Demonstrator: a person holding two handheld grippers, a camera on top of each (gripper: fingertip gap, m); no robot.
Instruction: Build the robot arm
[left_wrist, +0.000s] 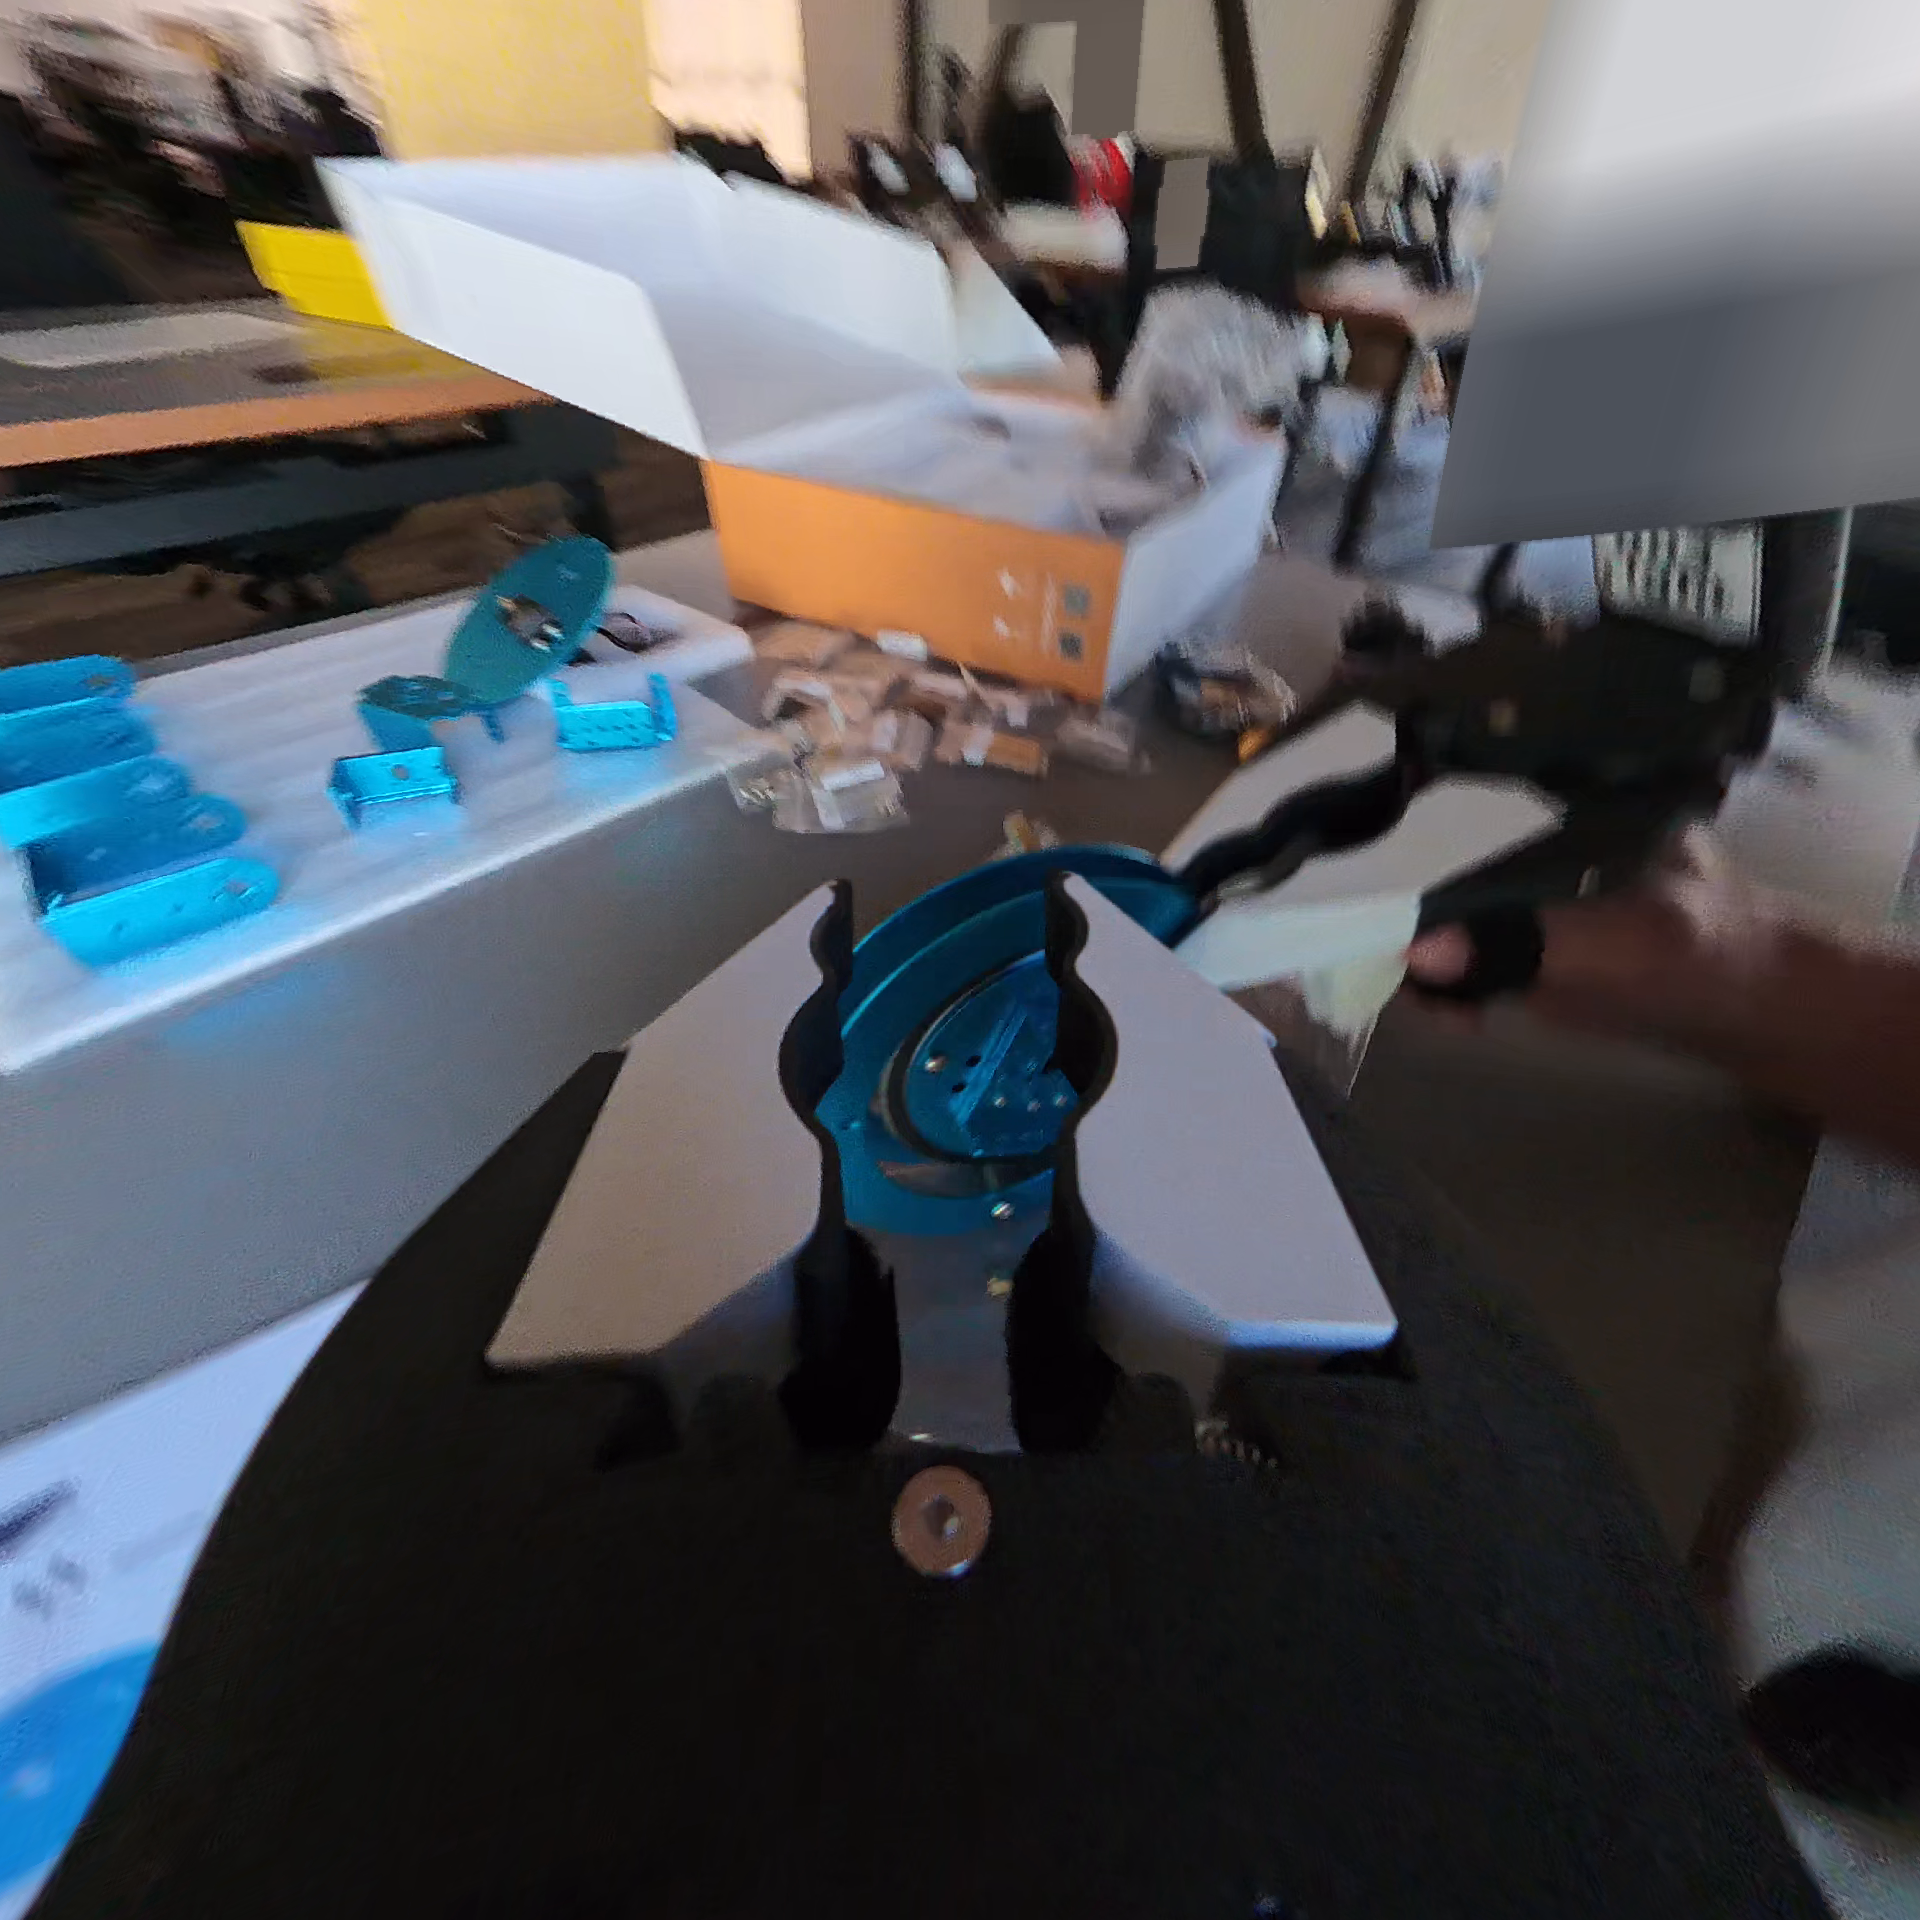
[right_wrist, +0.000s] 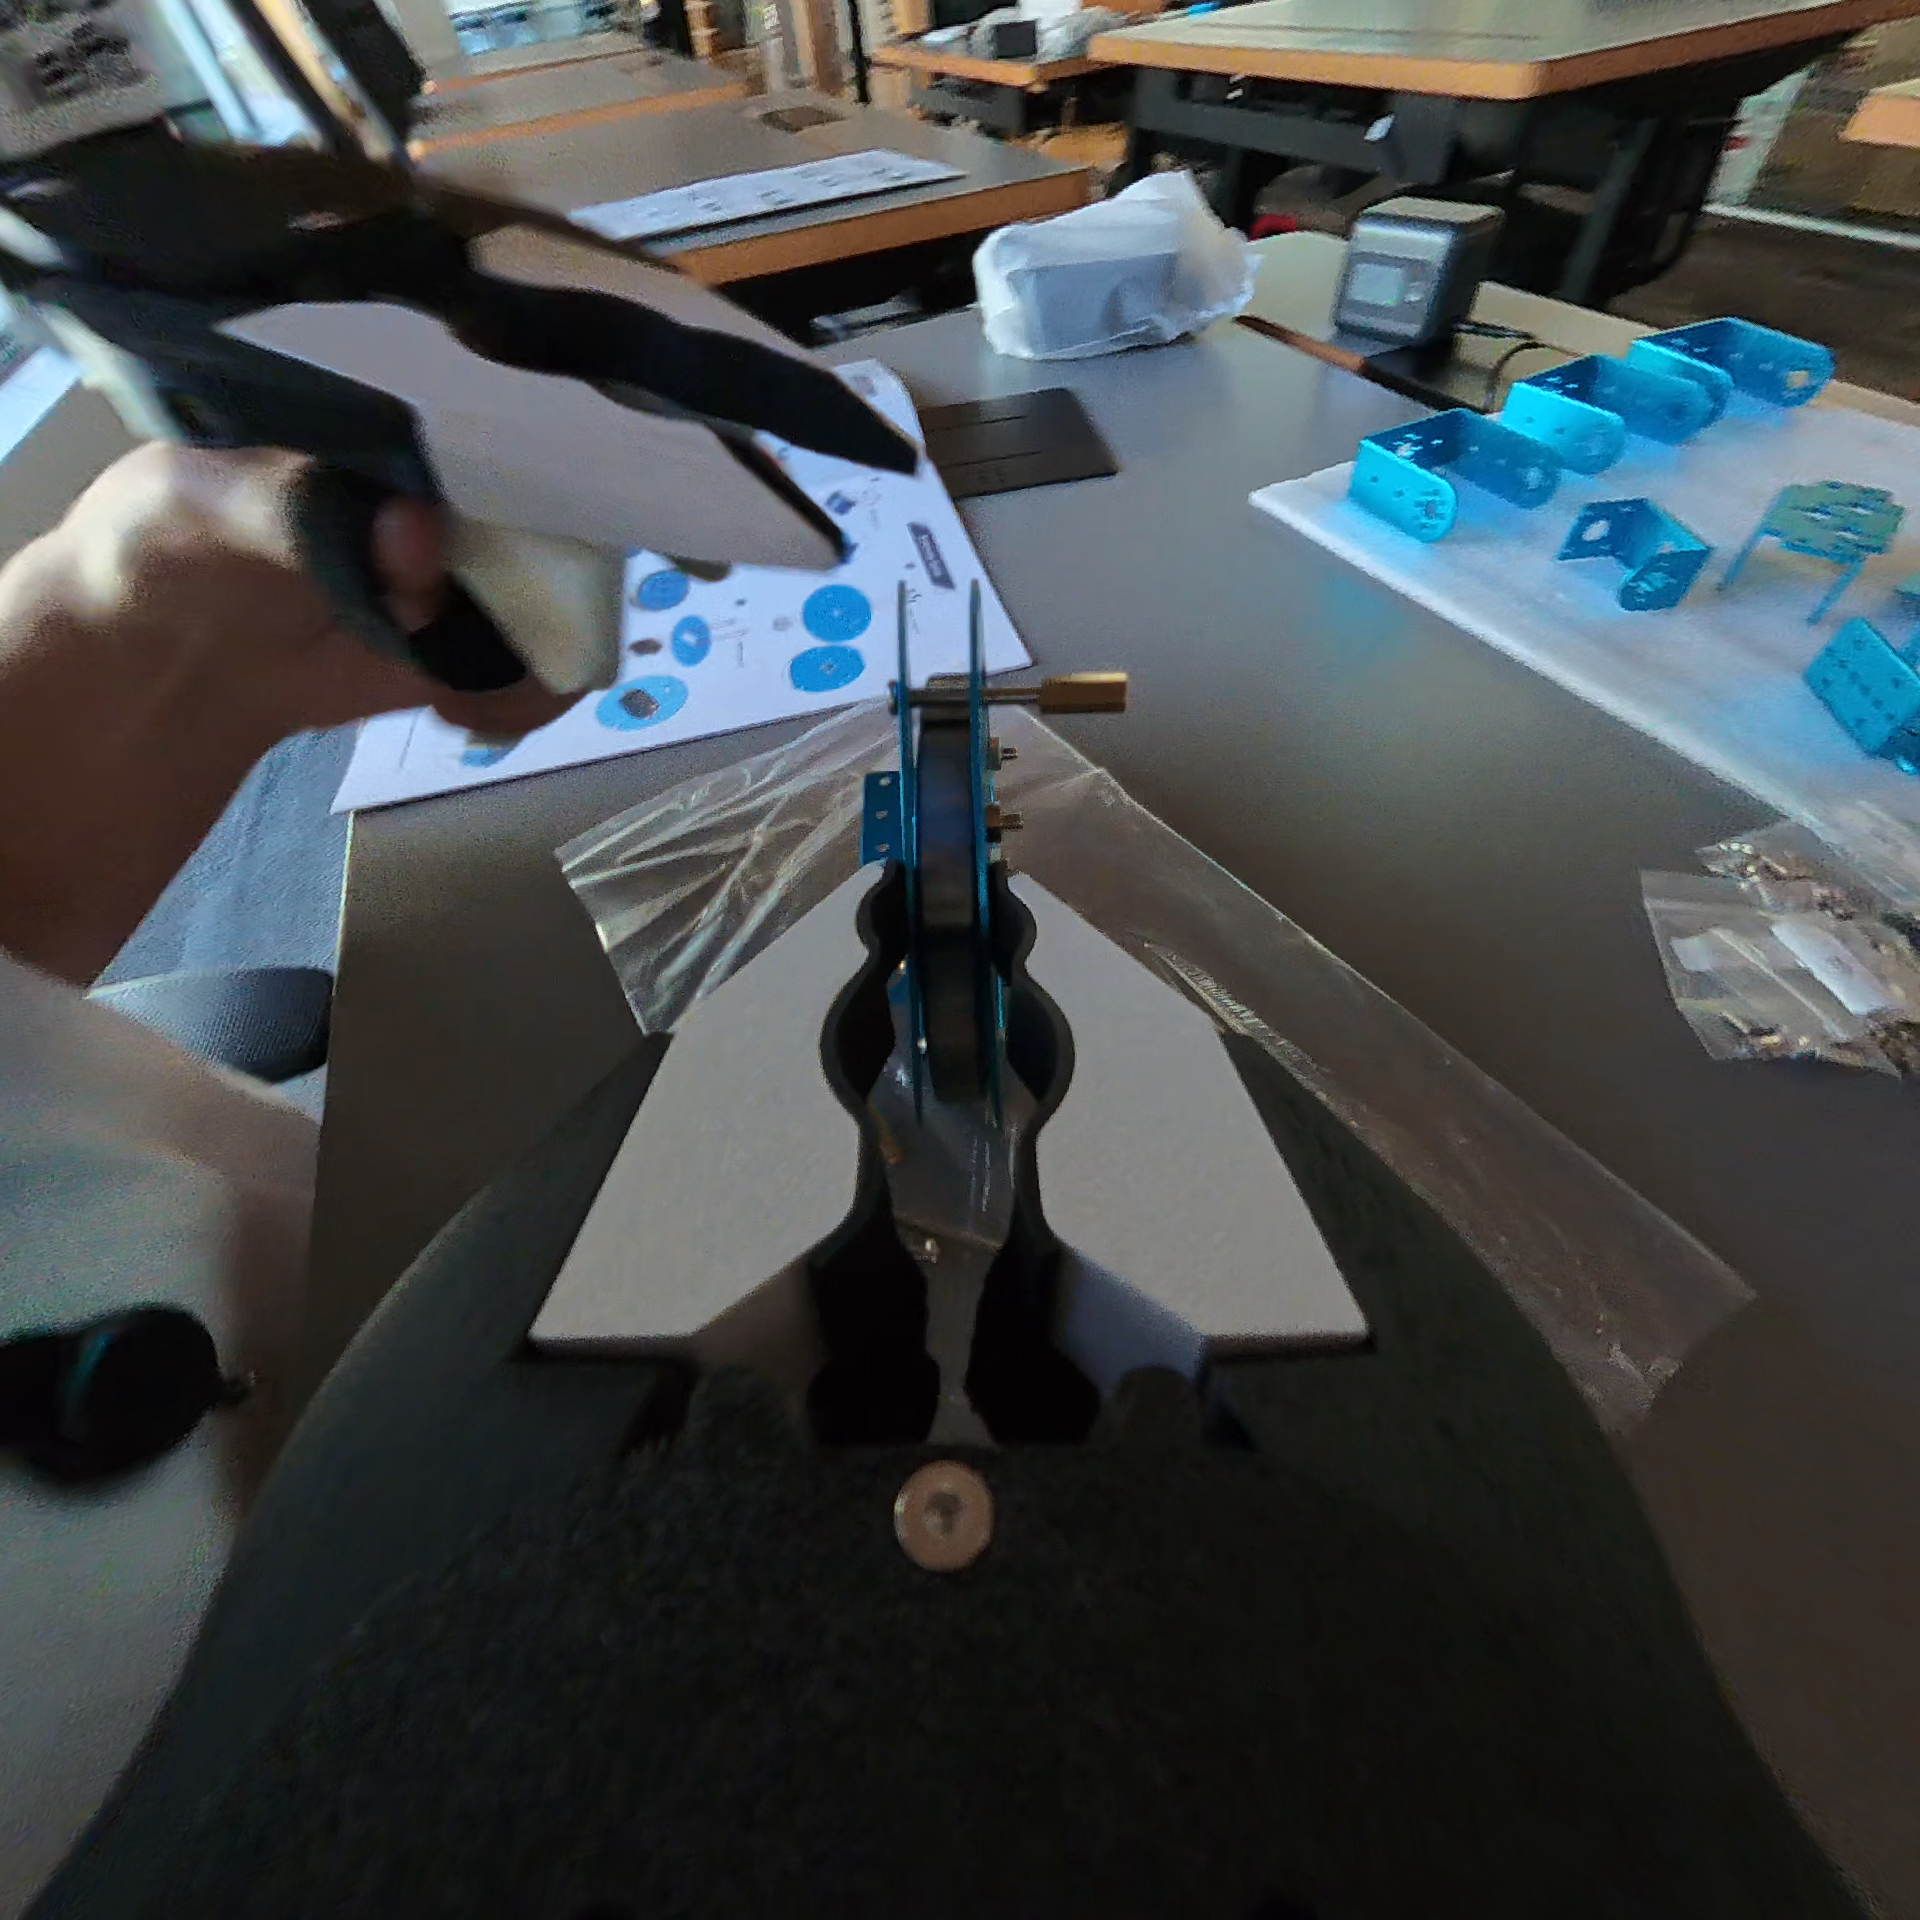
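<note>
My right gripper (right_wrist: 945, 894) is shut on a blue disc assembly (right_wrist: 940, 831): two thin blue discs with a dark part between them and a brass standoff (right_wrist: 1081, 692) sticking out near the top. It holds the assembly edge-on above the grey table (right_wrist: 1299, 727). My left gripper (left_wrist: 945, 904) is open, and the same assembly (left_wrist: 966, 1081) shows through the gap between its fingers. In the right wrist view the left gripper (right_wrist: 868, 504), held by a hand, hovers just up and left of the discs without touching. The right gripper (left_wrist: 1195, 883) reaches the disc rim from the right.
A white foam tray (right_wrist: 1621, 665) carries several blue metal brackets (right_wrist: 1455, 468), also in the left wrist view (left_wrist: 135, 821). An open orange and white box (left_wrist: 914, 582), small hardware bags (left_wrist: 883, 727), a printed sheet (right_wrist: 727, 644) and a clear plastic bag (right_wrist: 727, 862) lie on the table. My hands' fingertips stand some 7 centimetres from each other.
</note>
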